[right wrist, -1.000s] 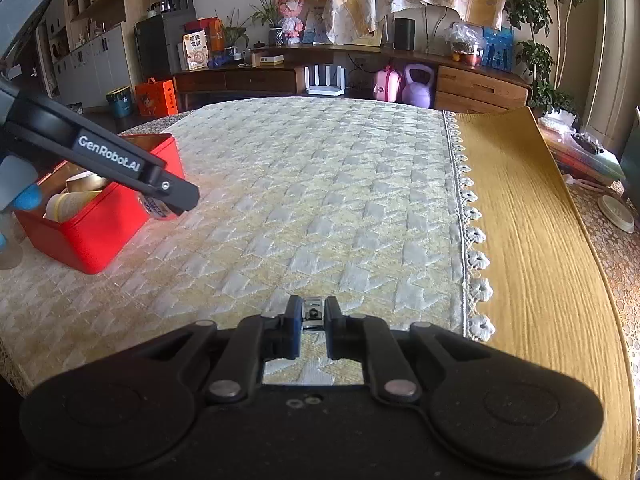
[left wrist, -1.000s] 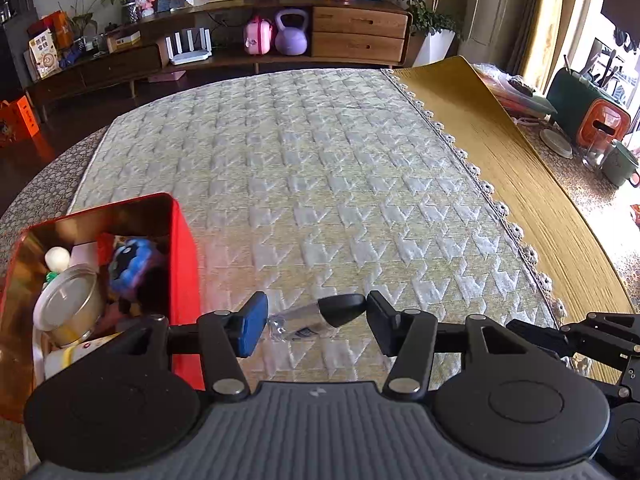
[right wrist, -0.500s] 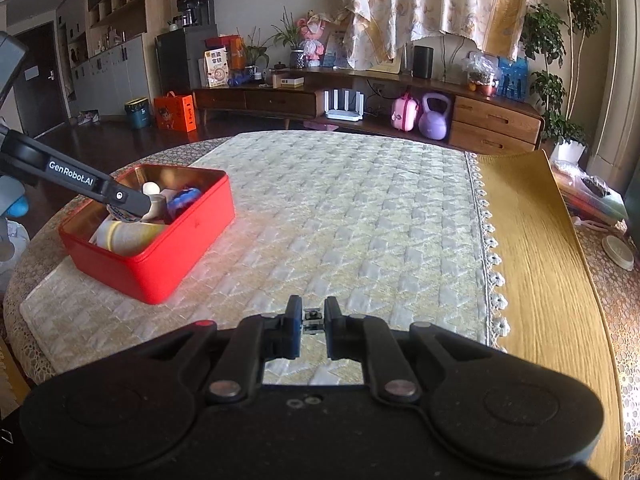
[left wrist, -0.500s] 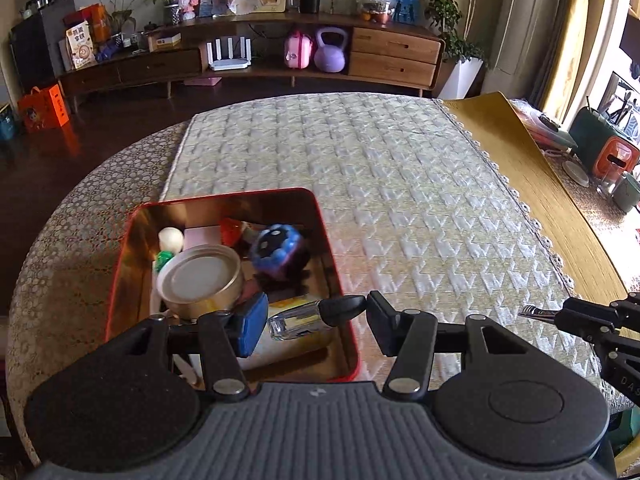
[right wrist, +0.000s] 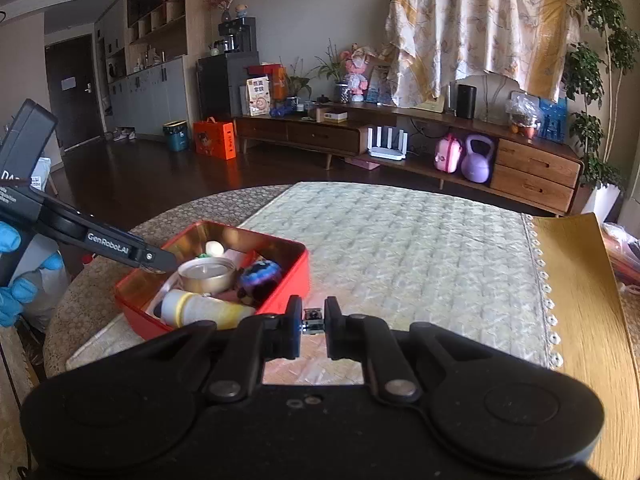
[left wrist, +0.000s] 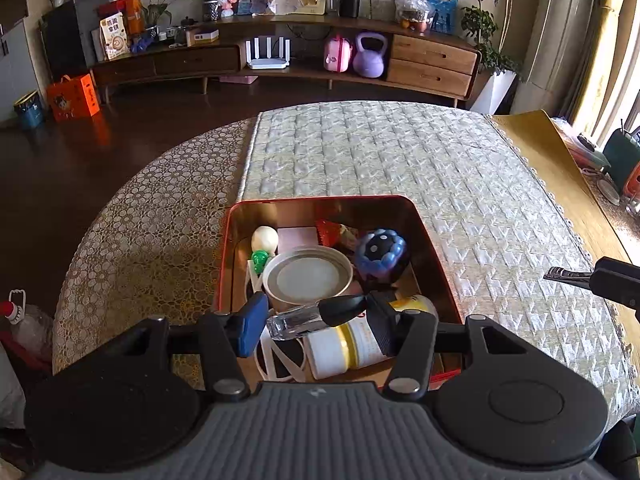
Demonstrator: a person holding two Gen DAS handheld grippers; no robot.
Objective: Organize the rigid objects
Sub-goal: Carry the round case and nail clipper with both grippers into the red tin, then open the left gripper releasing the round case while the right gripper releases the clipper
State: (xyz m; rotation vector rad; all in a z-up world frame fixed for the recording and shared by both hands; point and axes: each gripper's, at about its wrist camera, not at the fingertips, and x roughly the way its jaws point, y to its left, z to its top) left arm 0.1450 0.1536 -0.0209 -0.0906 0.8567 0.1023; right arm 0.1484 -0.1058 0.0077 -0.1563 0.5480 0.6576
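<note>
Above the red tin (left wrist: 434,248), the left hand-held gripper (left wrist: 314,320), newly arrived, grips a clear bottle (left wrist: 294,323).

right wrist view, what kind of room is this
Most likely a home living room: a long wooden sideboard with a wifi router, potted plants, and a cloth-covered table.

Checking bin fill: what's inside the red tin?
In the red tin: lidded round can, blue ball, white-yellow bottle, white egg, green piece. The floor below them is covered.
</note>
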